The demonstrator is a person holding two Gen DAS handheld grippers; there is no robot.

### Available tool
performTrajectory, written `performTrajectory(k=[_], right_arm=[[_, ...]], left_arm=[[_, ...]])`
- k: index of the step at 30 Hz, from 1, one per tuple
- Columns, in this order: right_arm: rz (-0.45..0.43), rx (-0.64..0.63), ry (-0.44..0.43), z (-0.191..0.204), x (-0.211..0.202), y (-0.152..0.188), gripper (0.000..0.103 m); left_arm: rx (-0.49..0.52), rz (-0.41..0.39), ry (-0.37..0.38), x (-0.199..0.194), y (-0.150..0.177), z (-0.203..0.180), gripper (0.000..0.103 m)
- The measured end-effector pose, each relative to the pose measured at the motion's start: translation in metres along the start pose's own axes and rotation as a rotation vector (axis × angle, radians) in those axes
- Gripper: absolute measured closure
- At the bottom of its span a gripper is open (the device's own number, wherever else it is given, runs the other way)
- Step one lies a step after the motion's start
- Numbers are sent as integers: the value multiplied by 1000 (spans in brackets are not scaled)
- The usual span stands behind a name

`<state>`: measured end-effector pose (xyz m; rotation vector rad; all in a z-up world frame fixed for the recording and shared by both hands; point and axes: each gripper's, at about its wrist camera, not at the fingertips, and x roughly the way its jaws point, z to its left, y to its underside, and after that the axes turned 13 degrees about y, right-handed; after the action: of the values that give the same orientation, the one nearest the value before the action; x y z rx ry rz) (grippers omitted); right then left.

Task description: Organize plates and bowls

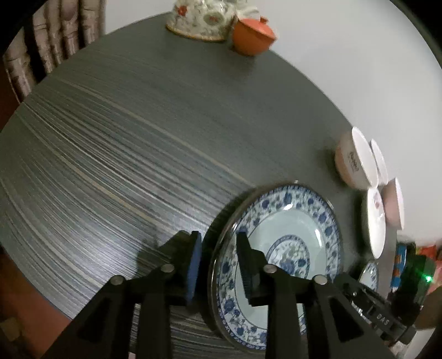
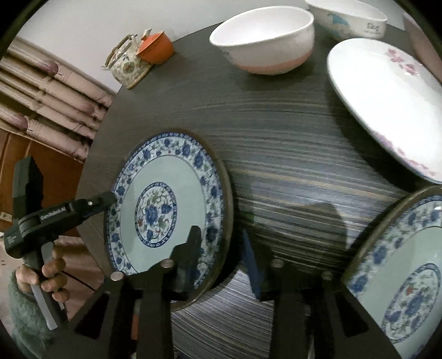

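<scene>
Left wrist view shows the left hand-held gripper (image 1: 218, 265) straddling the rim of a blue-patterned plate (image 1: 287, 243) on the counter (image 1: 138, 143), jaws parted; the right hand-held gripper (image 2: 221, 259) likewise, loose at its near-right edge; bowls (image 2: 265, 41), white plate (image 2: 386, 96) and second blue plate (image 2: 400, 270) lie unstacked, so most sorting seems left.

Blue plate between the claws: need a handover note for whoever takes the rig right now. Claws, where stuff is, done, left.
Left claw: open, fingers either side of the blue plate's rim, not pinching.
Right claw: open, straddling the opposite rim, gap showing at the pad.
The blue plate lies flat on the table, held by neither claw.
Second blue plate sits by the right claw; white plate, pink-banded bowl and another bowl sit further back, all separate.
Done: nothing stacked yet.
Left: probably stack the plates, then nest the bowls.
</scene>
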<state>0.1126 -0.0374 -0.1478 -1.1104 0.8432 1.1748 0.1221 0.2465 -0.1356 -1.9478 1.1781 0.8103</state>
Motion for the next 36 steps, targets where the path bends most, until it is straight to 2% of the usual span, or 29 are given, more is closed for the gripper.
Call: performTrajectory(k=[1,3,5,11,12,19,25,30,36], right_arm=[[-7,4,0,-2,-3,0,68],[-21,6,4,-4,-11,-1,67],[-43,-8,27,-6,-19,1,60],[-144,-61,111,-14,-53,10,40],[-160,-72,126,-16,-59,13,39],[-228,-96,131,-43,-102,33,36],[-259,-65,162,-88,-138,51,31],[-226,-13,156,-133,-154,60,31],[-123,85,128,-199,-147,71,31]], left_arm=[[3,-10,-1,-2,0,-1,73],[9,-24,7,-7,1,-6,60],[35,-34,28,-11,4,-18,52],[174,-57,31,-17,21,-73,42],[195,-55,43,-17,24,-83,40],[302,10,152,-1,56,-147,37],[320,83,230,18,79,-181,37],[279,164,274,44,94,-191,37],[201,223,321,70,103,-198,37]])
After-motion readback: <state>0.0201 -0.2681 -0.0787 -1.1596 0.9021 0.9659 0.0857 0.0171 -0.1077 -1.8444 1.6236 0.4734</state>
